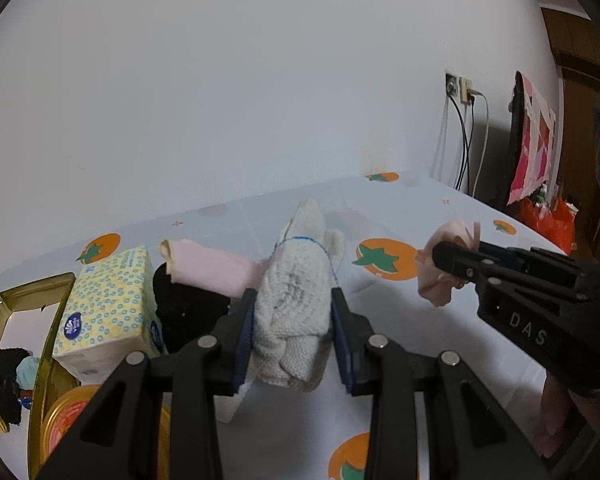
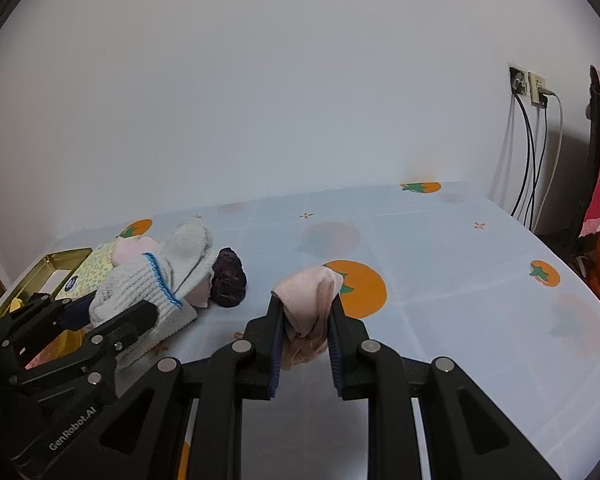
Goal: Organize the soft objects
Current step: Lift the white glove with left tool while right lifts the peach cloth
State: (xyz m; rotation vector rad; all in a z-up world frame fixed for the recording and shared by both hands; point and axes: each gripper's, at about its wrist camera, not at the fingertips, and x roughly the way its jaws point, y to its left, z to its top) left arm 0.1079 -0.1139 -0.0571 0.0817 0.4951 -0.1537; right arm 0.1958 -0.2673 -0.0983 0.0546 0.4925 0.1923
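Soft objects are in both claws. The left claw [image 1: 294, 320] is closed on a grey knitted glove [image 1: 296, 292] with a blue trim, in the lower centre of the left wrist view. The right claw [image 2: 306, 320] is closed on a bunched pale pink cloth [image 2: 306, 304], above the counter [image 2: 460, 300] with the orange fruit print. A dark knitted piece [image 2: 229, 278] lies on the counter left of centre, beside a tissue box [image 1: 108, 304] and a gold tin [image 1: 56, 300].

A tissue box [image 1: 104, 308] is sitting beside a gold tin [image 1: 32, 300] on the persimmon-print table [image 2: 460, 280], while cables [image 2: 532, 152] are hanging from wall sockets [image 2: 528, 84]
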